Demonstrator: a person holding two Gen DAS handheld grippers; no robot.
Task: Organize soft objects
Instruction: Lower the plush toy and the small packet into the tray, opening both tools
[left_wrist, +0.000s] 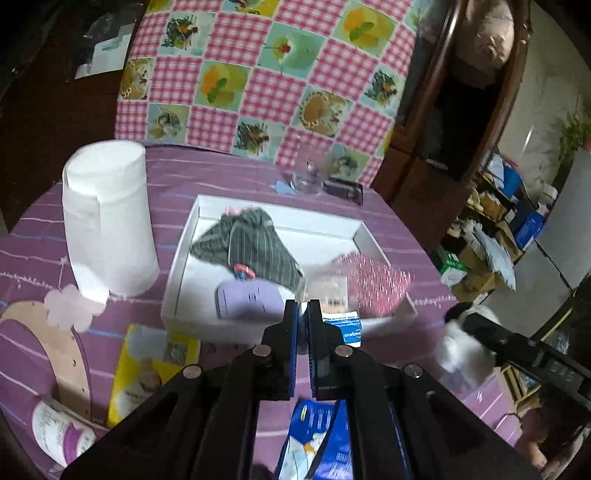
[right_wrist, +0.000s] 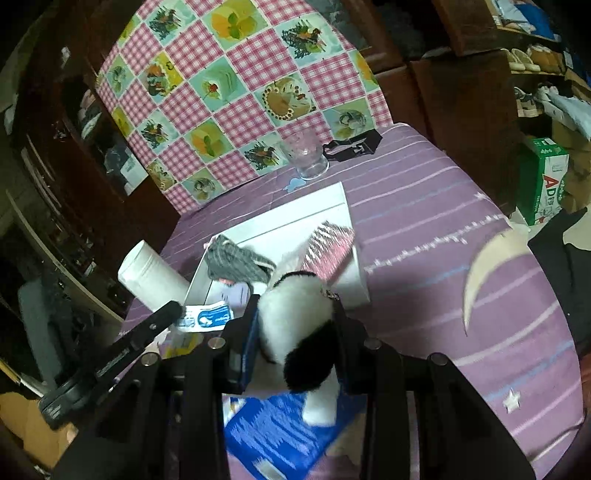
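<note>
A white tray (left_wrist: 186, 236) on the purple table holds a grey striped cloth (left_wrist: 251, 240), a lilac soft pouch (left_wrist: 247, 297) and a pink dotted fabric item (left_wrist: 373, 284). My left gripper (left_wrist: 303, 314) is shut on a clear plastic packet (left_wrist: 332, 291) above the tray's near edge. My right gripper (right_wrist: 297, 317) is shut on a black-and-white plush toy (right_wrist: 295, 325), held above the table near the tray's corner (right_wrist: 360, 291). The plush also shows at the right of the left wrist view (left_wrist: 461, 347).
A paper towel roll (left_wrist: 107, 218) stands left of the tray. A glass (left_wrist: 308, 173) and a black pouch (left_wrist: 343, 190) sit behind it. A yellow packet (left_wrist: 147, 369), a blue packet (left_wrist: 317, 439) and a wooden ring (left_wrist: 66, 354) lie near me. A checked cloth (left_wrist: 266, 74) hangs behind.
</note>
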